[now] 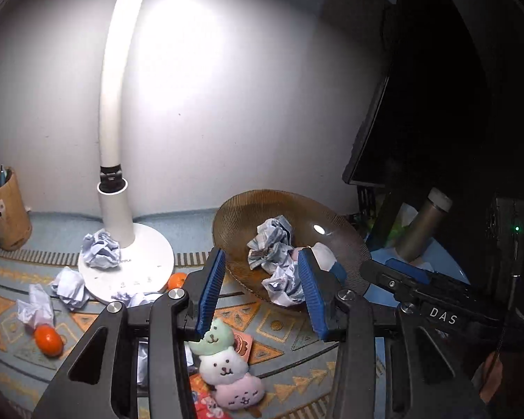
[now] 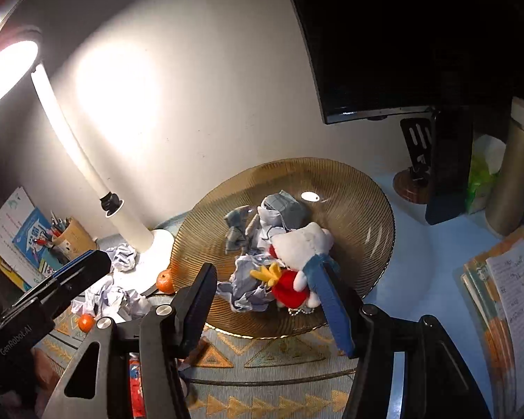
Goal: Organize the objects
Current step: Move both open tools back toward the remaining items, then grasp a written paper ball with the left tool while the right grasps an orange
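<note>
Patterned mat (image 1: 279,328), amber plate (image 1: 241,216), lamp base (image 1: 150,255), tangerines (image 1: 48,339)

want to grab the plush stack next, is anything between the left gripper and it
Nothing visible blocks it. The plush stack lies on the mat just below the open left gripper, uncovered; a red packet lies beside it, partly under it, not over it.

My left gripper (image 1: 262,289) and my right gripper (image 2: 272,303) both tilt downward, jaws parted, nothing pinched between my fingers.
</note>
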{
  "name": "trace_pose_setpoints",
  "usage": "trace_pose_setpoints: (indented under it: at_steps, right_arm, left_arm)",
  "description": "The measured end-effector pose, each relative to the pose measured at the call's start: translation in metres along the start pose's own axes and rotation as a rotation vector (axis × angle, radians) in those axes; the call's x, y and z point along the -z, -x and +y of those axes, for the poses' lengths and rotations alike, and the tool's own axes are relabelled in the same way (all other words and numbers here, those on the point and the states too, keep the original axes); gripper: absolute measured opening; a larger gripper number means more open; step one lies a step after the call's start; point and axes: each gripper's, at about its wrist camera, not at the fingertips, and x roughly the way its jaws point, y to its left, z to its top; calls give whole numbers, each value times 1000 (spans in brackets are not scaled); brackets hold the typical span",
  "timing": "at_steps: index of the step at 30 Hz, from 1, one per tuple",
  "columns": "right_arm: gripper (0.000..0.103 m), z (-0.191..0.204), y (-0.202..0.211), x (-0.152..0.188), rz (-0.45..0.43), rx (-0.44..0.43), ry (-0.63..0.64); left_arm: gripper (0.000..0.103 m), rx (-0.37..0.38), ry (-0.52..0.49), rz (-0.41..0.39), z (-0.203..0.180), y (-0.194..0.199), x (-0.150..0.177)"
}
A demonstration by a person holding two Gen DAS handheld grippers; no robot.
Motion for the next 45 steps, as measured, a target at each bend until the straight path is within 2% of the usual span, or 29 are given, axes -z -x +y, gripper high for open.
trace_pose_setpoints:
  at_steps: [2, 3, 4, 5, 7, 10, 13, 15, 18, 21, 22, 23, 26, 35, 39, 41, 45]
  right_arm:
    - [57, 21, 23, 4, -26, -18, 38]
    - [58, 30, 33, 8, -38, -26, 54]
    - [59, 40, 42, 12, -47, -36, 69]
    - [59, 49, 49, 16, -51, -48, 80]
    - [59, 63, 57, 28, -50, -79, 86]
    - [60, 78, 56, 54, -60, -85, 86]
    - [64, 87, 37, 91, -69, -44, 106]
    - [64, 86, 14, 112, -35, -22, 99]
    - [64, 79, -20, 134, 59, -27, 53]
    - [64, 73, -36, 143, 114, -12, 33]
    - [64, 71, -36, 142, 106, -17, 28]
    - [65, 70, -37, 142, 104, -16, 23]
    - [65, 71, -41, 142, 123, -3, 31]
    - [65, 89, -37, 146, 98, 36, 126]
    - [65, 100, -32, 146, 79, 46, 171]
    - [65, 116, -33, 143, 106, -27, 182]
    - [65, 171, -43, 128, 169, -244, 172]
  left_arm:
    - [71, -40, 9, -51, 10, 37, 0]
    - [99, -64, 24, -85, 17, 55, 3]
    - [102, -89, 40, -130, 25, 75, 7]
    - [102, -110, 49, -151, 32, 91, 11]
    - [102, -143, 61, -144, 47, 114, 22]
    - [102, -268, 101, -159, 76, 135, 50]
    - [102, -419, 118, -99, 108, 129, 90]
    - [102, -467, 128, -48, 125, 115, 117]
    - [102, -471, 163, 13, 143, 95, 140]
    - [101, -449, 203, 28, 150, 82, 154]
    - [101, -450, 211, 67, 153, 78, 155]
    - [101, -437, 212, 71, 154, 78, 155]
    - [101, -422, 224, 66, 154, 81, 157]
    - [101, -406, 245, 69, 157, 82, 156]
    - [99, -326, 263, 118, 176, 84, 141]
    - [98, -305, 224, 139, 195, 86, 116]
    - [98, -200, 212, 203, 250, 62, 69]
